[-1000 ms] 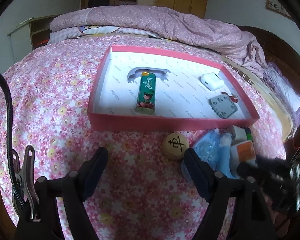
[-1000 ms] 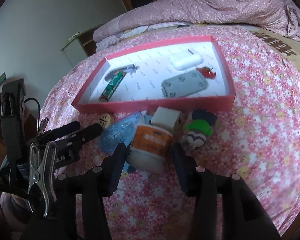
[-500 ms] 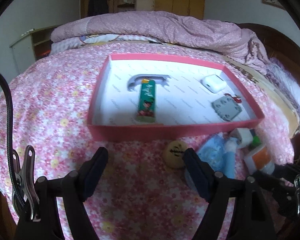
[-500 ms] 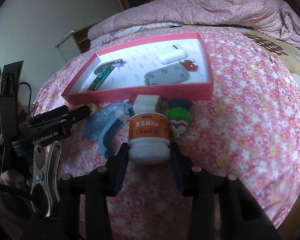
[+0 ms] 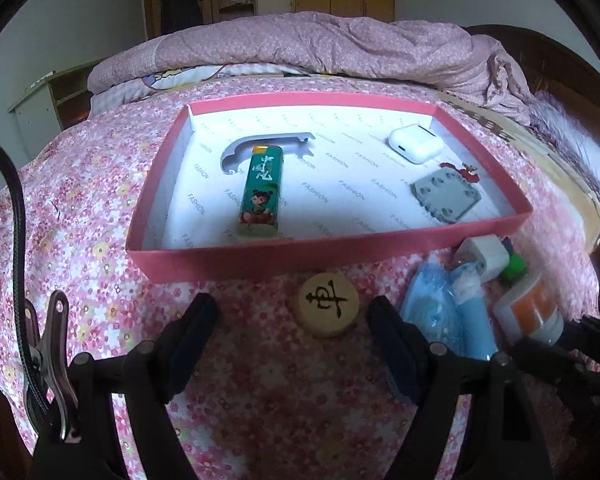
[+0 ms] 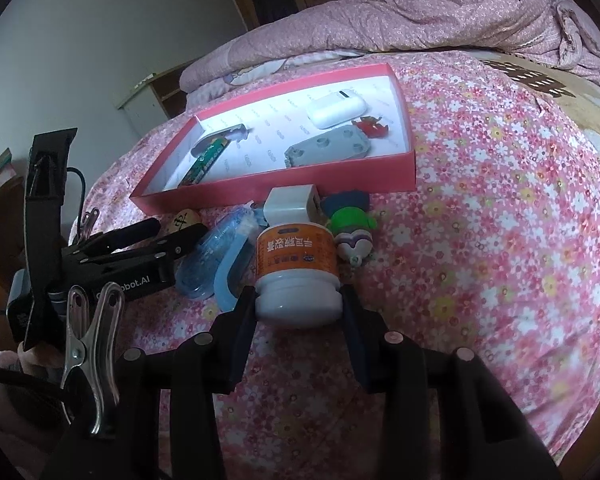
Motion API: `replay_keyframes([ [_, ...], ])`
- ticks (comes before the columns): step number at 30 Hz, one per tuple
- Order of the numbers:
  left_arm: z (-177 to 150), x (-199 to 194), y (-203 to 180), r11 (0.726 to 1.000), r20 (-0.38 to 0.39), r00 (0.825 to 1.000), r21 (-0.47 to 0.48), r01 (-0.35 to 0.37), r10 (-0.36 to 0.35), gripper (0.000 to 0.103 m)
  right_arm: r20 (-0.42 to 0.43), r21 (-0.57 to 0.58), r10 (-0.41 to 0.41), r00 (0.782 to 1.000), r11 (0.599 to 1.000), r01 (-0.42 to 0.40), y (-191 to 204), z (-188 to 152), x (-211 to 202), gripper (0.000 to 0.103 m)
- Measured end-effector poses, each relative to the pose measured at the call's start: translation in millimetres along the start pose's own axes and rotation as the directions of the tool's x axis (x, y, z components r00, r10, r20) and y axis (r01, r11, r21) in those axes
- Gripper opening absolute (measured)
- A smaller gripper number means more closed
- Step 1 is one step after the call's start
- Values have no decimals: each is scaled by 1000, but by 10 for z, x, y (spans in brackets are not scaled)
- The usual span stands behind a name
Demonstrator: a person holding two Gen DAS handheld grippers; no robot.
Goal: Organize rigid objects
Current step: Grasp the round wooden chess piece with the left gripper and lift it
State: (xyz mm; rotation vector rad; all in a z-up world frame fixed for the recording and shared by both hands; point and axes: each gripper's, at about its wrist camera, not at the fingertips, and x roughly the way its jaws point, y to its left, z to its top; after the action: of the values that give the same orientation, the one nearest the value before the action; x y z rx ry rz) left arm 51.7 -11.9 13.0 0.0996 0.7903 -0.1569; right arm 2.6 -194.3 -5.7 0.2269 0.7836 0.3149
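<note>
My right gripper (image 6: 299,312) is shut on a white pill bottle (image 6: 297,272) with an orange label, held above the bedspread; the bottle also shows in the left wrist view (image 5: 528,310). My left gripper (image 5: 292,320) is open, its fingers either side of a round wooden chess piece (image 5: 326,309) lying on the bed in front of the red tray (image 5: 332,249). The tray holds a green lighter (image 5: 261,192), a grey curved piece (image 5: 260,144), a white earbud case (image 5: 415,144) and a grey plate (image 5: 446,196).
In front of the tray lie a blue plastic object (image 6: 220,256), a white charger cube (image 6: 290,204) and a green and purple toy (image 6: 352,228). A folded pink quilt (image 5: 340,48) lies behind the tray. A bedside cabinet (image 5: 60,96) stands far left.
My right gripper closed on the pill bottle and lifted it off the bed. My left gripper moved closer to the chess piece, which now lies between its fingers.
</note>
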Motion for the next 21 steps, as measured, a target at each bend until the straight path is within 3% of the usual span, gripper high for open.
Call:
replay_keyframes([
  [4,-6,-13,-12,1000,0,1000,0,-7,7,81,7,7,12,1000,1000,-12,-15,-10,-5,43],
  [11,-15,-83,-52,1000,24,1000,13,2,-2,48,22,17,29,999,999,-30,-40,-35,-22,43],
  [14,-15,-101,-5,1000,25,1000,-7,11,-10,40,24,17,30,999,999,-31,-39,-34,-18,43],
  [21,-30,-170,118,997,21,998,-50,52,-51,33,31,28,38,999,999,-39,-54,-43,-34,43],
])
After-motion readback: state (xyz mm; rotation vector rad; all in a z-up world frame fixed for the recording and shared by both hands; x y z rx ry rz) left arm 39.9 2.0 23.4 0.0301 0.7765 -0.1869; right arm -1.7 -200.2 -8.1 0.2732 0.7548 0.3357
